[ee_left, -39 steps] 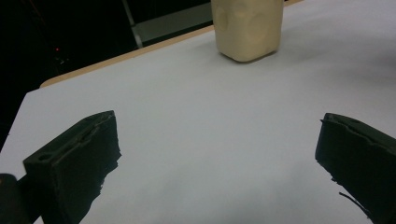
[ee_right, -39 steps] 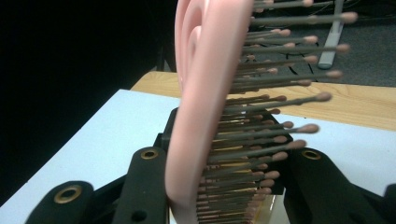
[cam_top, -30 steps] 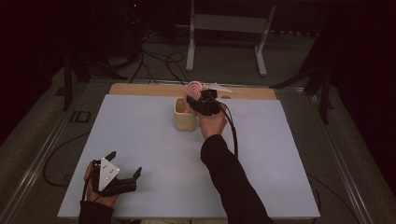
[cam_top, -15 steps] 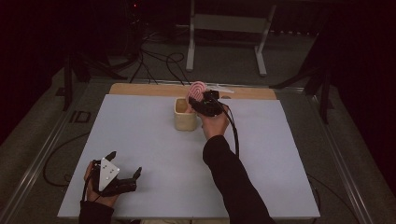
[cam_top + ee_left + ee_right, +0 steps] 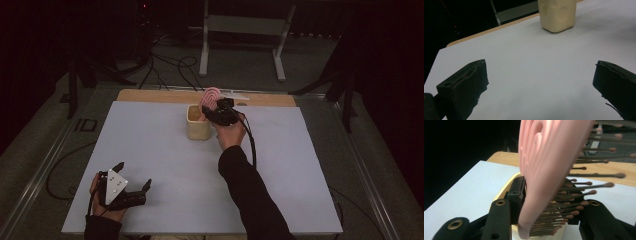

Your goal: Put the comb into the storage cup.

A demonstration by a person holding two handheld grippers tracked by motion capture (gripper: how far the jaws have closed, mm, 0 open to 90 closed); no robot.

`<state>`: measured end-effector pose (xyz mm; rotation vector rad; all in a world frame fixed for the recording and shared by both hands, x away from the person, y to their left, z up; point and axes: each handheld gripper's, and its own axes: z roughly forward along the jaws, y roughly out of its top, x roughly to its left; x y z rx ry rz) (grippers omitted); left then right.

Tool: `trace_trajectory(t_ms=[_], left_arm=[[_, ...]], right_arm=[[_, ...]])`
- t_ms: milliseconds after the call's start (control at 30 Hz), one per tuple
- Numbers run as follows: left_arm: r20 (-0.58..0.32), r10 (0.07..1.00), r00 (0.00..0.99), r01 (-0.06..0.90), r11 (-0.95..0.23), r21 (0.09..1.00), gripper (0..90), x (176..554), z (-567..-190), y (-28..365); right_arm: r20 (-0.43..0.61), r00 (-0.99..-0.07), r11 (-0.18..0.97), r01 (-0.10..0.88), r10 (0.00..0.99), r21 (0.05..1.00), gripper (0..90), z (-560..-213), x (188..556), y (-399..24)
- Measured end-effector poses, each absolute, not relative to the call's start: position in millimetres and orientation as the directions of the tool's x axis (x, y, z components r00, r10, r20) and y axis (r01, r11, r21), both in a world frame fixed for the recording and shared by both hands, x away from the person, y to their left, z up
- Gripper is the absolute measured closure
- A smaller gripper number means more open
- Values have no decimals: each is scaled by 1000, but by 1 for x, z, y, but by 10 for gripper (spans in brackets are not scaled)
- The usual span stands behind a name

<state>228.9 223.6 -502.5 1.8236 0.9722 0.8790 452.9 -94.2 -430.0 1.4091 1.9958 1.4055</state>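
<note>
Near the front edge of the white table (image 5: 150,150), the left gripper (image 5: 131,186) rests with jaws spread, nothing between them. Farther back, the right gripper (image 5: 210,112) has just been easing open, its jaws still about the pink brush (image 5: 209,96), upright over the cream cup (image 5: 198,122). Beyond: a wooden strip (image 5: 150,95), cables (image 5: 165,62), a grey stand (image 5: 245,25) on the dark floor.

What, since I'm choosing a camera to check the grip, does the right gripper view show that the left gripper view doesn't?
Right gripper view: a pink hairbrush, bristles out, between the jaws of the right gripper, which have just been opening, above the rim of the cream cup. Left gripper view: the left gripper, open with nothing between its jaws, and the cup's outer wall. Both: the cup and the white table.
</note>
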Motion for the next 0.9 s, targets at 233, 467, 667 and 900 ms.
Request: trace_trajectory(t_ms=[233, 467, 667, 900], left_arm=[[178, 877, 447, 266, -320, 909, 3, 229, -503, 223], [179, 877, 446, 267, -321, 909, 3, 229, -503, 223], [179, 877, 447, 267, -321, 909, 3, 229, -503, 223], [179, 877, 446, 267, -321, 909, 3, 229, -503, 223]], right_arm=[[280, -477, 28, 541, 833, 840, 560, -433, 454, -97], [276, -487, 39, 543, 829, 839, 517, -434, 454, -100], [267, -501, 51, 535, 823, 843, 500, -433, 453, -101], [263, -516, 61, 529, 815, 847, 471, -431, 452, -102]])
